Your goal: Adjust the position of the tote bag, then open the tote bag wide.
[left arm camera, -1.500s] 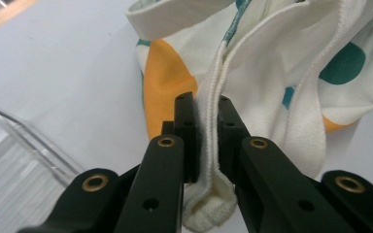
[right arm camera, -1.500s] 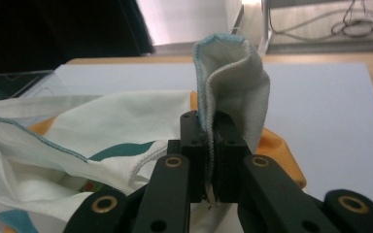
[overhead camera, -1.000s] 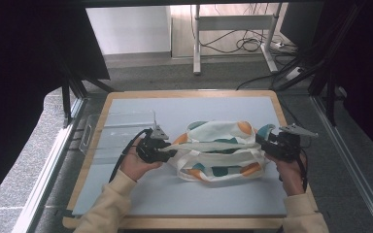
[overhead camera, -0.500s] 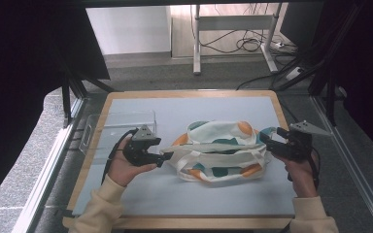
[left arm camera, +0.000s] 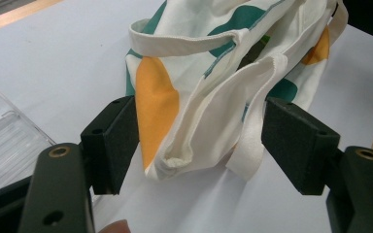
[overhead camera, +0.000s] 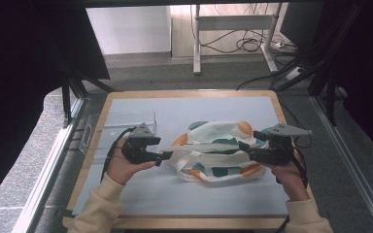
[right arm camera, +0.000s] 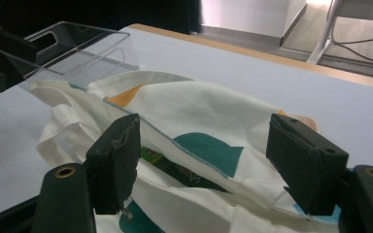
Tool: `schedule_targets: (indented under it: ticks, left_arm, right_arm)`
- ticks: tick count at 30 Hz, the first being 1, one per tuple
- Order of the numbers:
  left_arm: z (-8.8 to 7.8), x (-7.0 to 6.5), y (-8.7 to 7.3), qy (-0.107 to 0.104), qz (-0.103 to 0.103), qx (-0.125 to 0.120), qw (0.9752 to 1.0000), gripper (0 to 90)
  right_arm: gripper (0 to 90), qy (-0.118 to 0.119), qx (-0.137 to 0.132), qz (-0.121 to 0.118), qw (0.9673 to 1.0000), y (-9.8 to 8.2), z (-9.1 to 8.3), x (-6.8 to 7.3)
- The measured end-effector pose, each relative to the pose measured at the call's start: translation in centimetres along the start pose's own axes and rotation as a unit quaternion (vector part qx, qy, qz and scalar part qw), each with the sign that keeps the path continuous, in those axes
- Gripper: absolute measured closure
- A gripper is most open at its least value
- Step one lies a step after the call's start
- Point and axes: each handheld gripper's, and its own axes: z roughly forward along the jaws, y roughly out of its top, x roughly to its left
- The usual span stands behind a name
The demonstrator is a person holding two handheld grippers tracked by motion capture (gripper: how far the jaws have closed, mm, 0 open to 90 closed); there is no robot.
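White cloth, orange and teal blotches: one tote bag (overhead camera: 216, 150) lies mid-table, toward the right edge. One clear plastic tray (overhead camera: 119, 127) sits at the left edge. Two grippers: left gripper (overhead camera: 163, 156) and right gripper (overhead camera: 241, 148), jaws just opened, spread astride the bag's ends, unclamped. No legible writing.

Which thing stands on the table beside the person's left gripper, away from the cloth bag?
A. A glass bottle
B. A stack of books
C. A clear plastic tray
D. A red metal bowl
C: in the high view a clear plastic tray stands at the table's left side next to the left gripper, while the cloth bag lies in the middle.
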Motion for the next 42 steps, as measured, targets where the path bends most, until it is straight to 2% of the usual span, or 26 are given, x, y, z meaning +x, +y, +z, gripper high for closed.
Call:
schedule_targets:
  ticks: [6,14,19,29,36,42]
  left_arm:
    - [0.0,-0.1,-0.3,0.003,-0.002,0.001,1.0000,29.4]
    - [0.2,-0.1,-0.2,0.001,-0.003,0.001,1.0000,29.4]
    - [0.4,0.0,-0.3,-0.001,-0.004,0.002,1.0000,29.5]
    - [0.6,0.3,-0.6,-0.006,-0.006,0.002,1.0000,29.6]
    - [0.6,0.3,-0.3,-0.007,-0.004,-0.002,1.0000,29.9]
    - [0.7,0.5,-0.2,-0.008,-0.006,-0.003,0.9999,30.2]
  right_arm:
    - [29.4,0.013,0.005,-0.010,0.9999,0.1,0.6,0.6]
    - [34.3,0.043,0.021,-0.035,0.9982,0.1,1.5,2.0]
    - [36.7,0.064,0.036,-0.051,0.9960,0.0,2.3,2.8]
    - [40.5,0.088,0.066,-0.071,0.9915,-0.2,4.0,4.0]
    - [41.4,0.097,0.089,-0.091,0.9871,-0.4,5.5,4.8]
    - [44.9,0.102,0.104,-0.101,0.9842,-0.8,6.2,5.0]
